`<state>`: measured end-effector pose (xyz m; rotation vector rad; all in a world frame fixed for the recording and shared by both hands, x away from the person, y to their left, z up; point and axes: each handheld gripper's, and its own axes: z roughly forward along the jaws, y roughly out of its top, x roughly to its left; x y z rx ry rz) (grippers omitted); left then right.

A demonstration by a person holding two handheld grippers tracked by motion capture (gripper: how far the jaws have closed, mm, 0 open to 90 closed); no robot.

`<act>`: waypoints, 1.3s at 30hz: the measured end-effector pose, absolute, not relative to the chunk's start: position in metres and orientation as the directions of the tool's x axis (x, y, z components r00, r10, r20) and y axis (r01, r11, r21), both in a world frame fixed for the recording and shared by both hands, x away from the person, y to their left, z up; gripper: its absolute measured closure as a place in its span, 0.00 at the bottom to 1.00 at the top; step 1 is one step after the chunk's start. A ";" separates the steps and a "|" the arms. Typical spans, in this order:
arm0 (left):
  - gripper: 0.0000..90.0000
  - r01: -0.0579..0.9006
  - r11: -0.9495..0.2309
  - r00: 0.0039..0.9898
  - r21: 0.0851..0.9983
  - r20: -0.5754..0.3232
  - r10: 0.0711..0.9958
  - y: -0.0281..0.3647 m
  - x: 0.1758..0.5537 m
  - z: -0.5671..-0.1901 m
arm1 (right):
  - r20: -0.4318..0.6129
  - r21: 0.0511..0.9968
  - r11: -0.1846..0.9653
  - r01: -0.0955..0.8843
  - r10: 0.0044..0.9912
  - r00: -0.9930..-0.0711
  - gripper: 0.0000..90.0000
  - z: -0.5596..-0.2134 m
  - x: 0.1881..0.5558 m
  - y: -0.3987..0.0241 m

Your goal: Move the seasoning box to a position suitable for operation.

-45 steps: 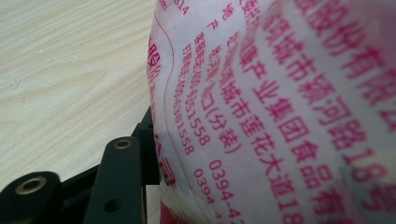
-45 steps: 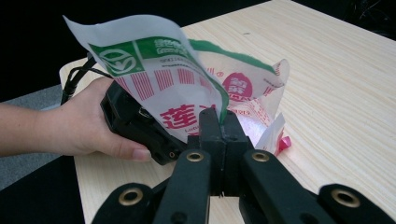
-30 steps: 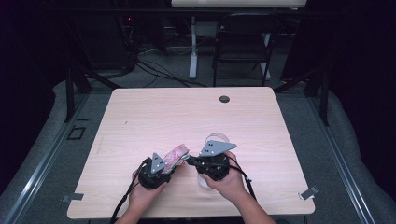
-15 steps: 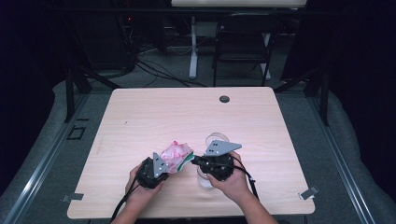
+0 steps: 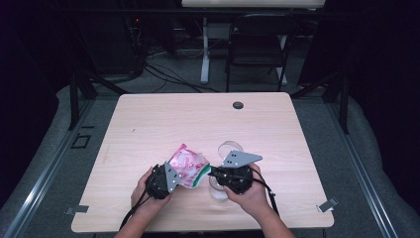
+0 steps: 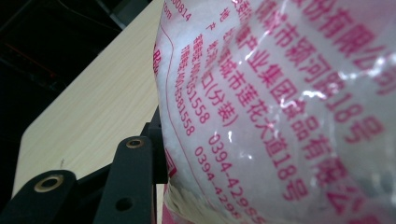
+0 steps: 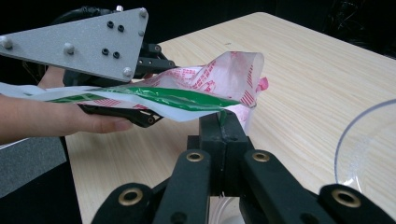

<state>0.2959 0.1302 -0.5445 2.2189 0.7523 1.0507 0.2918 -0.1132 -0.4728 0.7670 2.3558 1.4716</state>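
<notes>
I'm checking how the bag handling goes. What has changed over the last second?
The left hand-held gripper has shifted slightly left toward the table's near edge, and the bag between the two has stretched out wider. The left jaws have closed a little further on the bag. The right hand-held gripper stays clamped on the bag's green strip; the clear cup has not moved.

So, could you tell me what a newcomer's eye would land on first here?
The pink-printed bag, held up between the two grippers near the table's front edge. The left gripper clamps its body, while the right gripper pinches its green-striped edge shut. A clear cup stands just behind the right gripper.
</notes>
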 end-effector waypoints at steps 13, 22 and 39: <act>0.66 0.183 -0.731 0.521 0.658 0.565 0.640 0.121 0.296 -0.536 | 0.068 0.893 0.328 0.308 0.579 -0.812 0.95 -0.472 0.285 -0.127; 0.66 0.185 -0.740 0.546 0.647 0.558 0.625 0.114 0.302 -0.536 | -0.037 0.896 0.370 0.246 0.614 -0.789 0.70 -0.469 0.281 -0.138; 0.66 0.162 -0.765 0.551 0.623 0.586 0.594 0.108 0.300 -0.536 | -0.252 0.863 0.502 0.059 0.529 -0.810 0.65 -0.464 0.268 -0.128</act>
